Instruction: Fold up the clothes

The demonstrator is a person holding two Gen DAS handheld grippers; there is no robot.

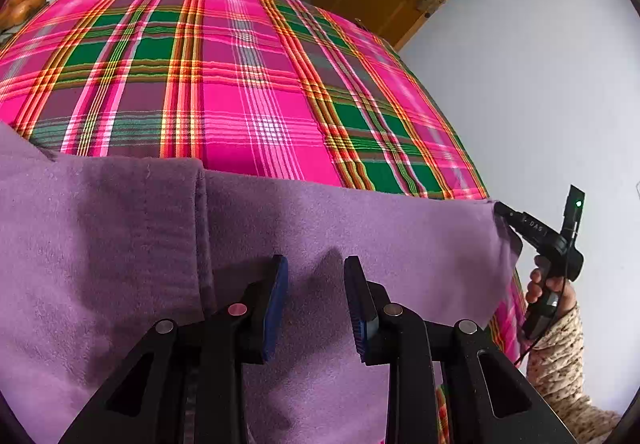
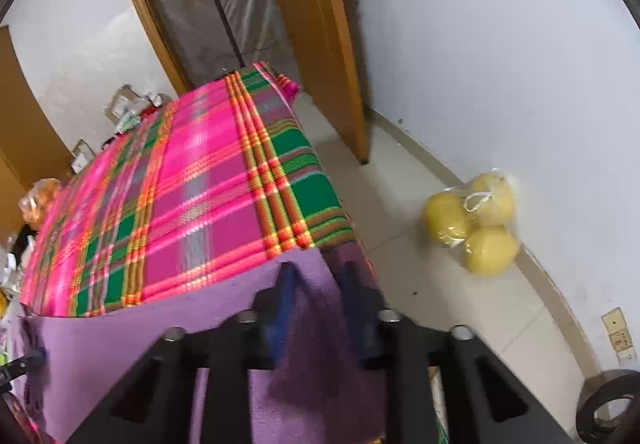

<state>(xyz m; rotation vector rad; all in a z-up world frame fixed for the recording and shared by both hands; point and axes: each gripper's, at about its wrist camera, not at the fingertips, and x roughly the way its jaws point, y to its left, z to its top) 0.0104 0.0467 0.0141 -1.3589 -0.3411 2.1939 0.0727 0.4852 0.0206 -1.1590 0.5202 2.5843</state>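
Fingers first: my right gripper (image 2: 316,284) pinches the corner of the purple garment (image 1: 360,228); my left gripper (image 1: 316,276) stands half open above the cloth, holding nothing. Garment lies along the near edge of the plaid bedspread (image 1: 240,83). Risk: thin corner hold may slip under pull, spoiling the fold. Both hands angle steeply downward.

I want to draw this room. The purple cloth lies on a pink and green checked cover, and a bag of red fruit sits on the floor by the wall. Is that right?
Almost. The fruit in the bag is yellow, not red; the right wrist view shows it on the floor by the wall. The rest holds: the purple cloth lies on the pink and green checked cover.
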